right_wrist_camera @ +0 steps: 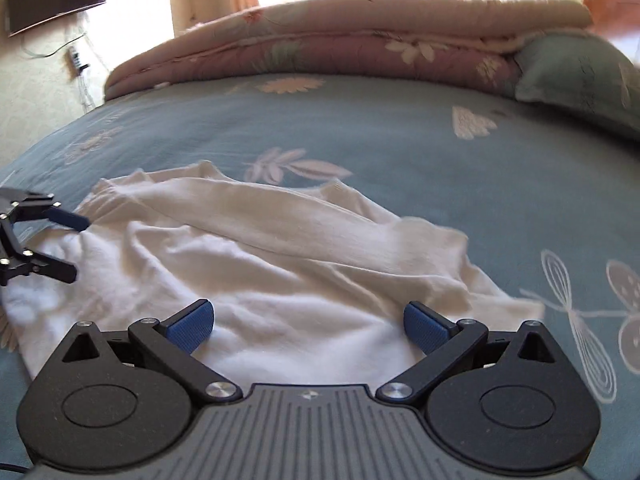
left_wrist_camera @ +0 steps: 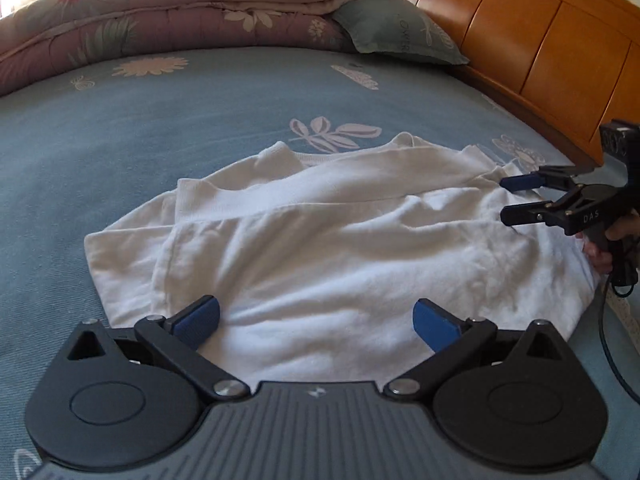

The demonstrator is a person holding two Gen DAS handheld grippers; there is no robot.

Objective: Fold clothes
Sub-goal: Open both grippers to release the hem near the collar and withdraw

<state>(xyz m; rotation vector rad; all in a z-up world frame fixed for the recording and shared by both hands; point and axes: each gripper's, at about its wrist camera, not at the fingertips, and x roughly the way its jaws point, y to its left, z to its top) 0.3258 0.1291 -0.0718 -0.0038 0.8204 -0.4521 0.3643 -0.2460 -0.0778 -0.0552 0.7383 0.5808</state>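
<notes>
Left wrist view: white shirt lies rumpled on the blue floral bedsheet, right in front of the left gripper, whose jaws are spread wide over the hem with nothing in them. The right gripper sits at the shirt's right edge, also spread apart.

Right wrist view: same shirt, right gripper gaping above the cloth, folded quilt behind.

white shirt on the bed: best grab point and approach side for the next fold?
Probably the near bottom edge of the white shirt, one gripper toward each corner. It lies rumpled, neckline far, near edge just ahead of the open left gripper and open right gripper. Come in low from the near side of the bed sheet, pinching the edge, not the bunched middle.
</notes>
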